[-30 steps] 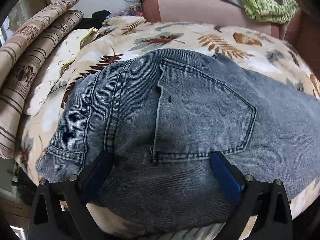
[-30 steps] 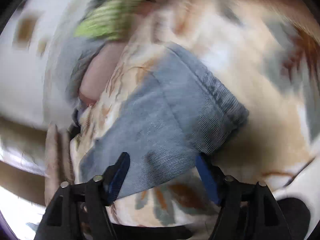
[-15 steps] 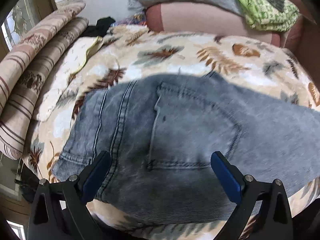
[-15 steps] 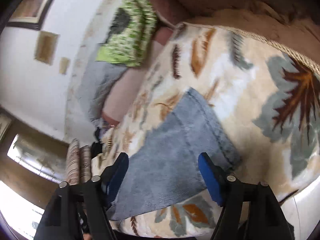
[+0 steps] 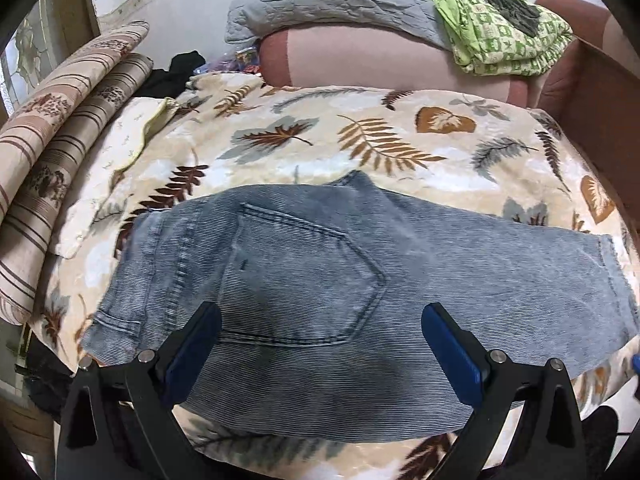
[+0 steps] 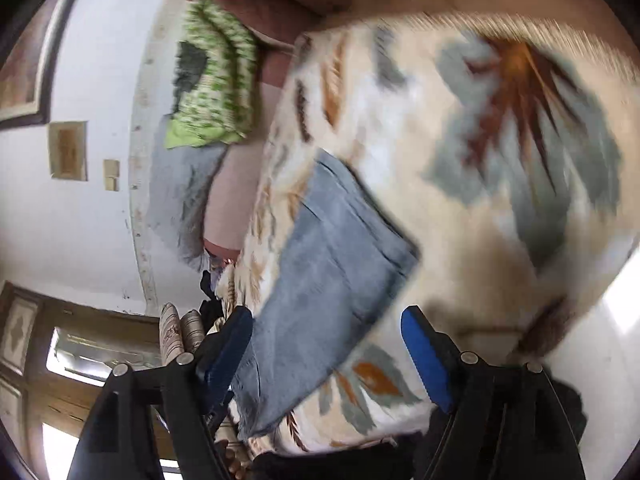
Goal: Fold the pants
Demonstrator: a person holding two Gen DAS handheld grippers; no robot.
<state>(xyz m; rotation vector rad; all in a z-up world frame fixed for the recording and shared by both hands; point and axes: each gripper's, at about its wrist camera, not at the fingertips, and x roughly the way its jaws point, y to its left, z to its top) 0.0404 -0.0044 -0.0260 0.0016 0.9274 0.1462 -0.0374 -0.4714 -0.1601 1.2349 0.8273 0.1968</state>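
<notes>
Grey-blue denim pants (image 5: pixel 320 280) lie folded flat on the leaf-print blanket (image 5: pixel 320 140), back pocket up, waist at the left, the folded end at the right. My left gripper (image 5: pixel 320 332) is open and empty, held above the near edge of the pants. In the blurred right wrist view the pants (image 6: pixel 328 280) lie across the blanket (image 6: pixel 500 160). My right gripper (image 6: pixel 326 344) is open and empty, above the near end of the pants and apart from them.
Striped rolled cushions (image 5: pixel 60 152) lie along the left. A pink bolster (image 5: pixel 380 60) with a grey quilt (image 5: pixel 328 4) and a green patterned cloth (image 5: pixel 500 40) lies at the back. A brown headboard (image 5: pixel 600 120) stands at the right.
Both grippers have pulled back and up from the pants, so more of the bed shows. The right wrist view has swung sideways. The pants stay flat.
</notes>
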